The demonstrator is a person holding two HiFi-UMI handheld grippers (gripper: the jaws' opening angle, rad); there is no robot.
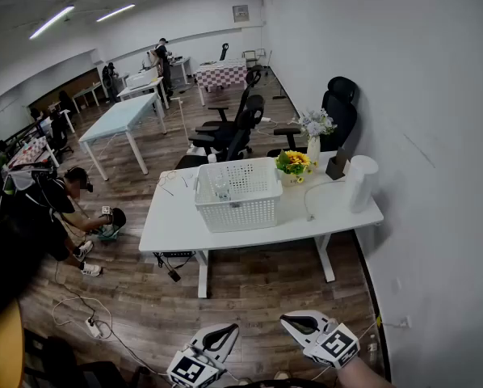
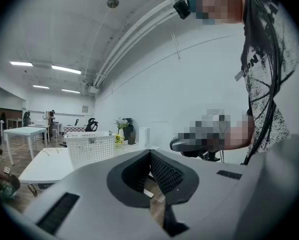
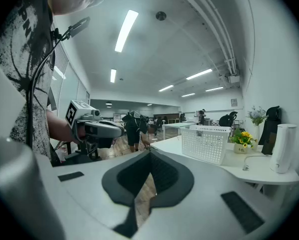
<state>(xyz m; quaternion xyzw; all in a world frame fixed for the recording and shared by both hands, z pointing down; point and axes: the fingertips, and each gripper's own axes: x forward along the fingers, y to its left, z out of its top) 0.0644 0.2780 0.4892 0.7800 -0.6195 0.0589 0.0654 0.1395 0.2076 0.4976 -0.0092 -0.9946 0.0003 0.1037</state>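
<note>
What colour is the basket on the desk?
White, with perforated walls; the basket shows best in the head view.

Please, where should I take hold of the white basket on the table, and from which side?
Probably the rim of the near long wall of the white basket, coming from above. Its top is open and the wall stands upright and thin, so it can be pinched. Keep right of the clear container inside.

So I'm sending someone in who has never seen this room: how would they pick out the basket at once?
By the white wall on the right stands a white desk. Near its middle sits the white basket, just left of a pot of yellow flowers. It is the only open-topped box with perforated walls, and the biggest thing on that desk.
</note>
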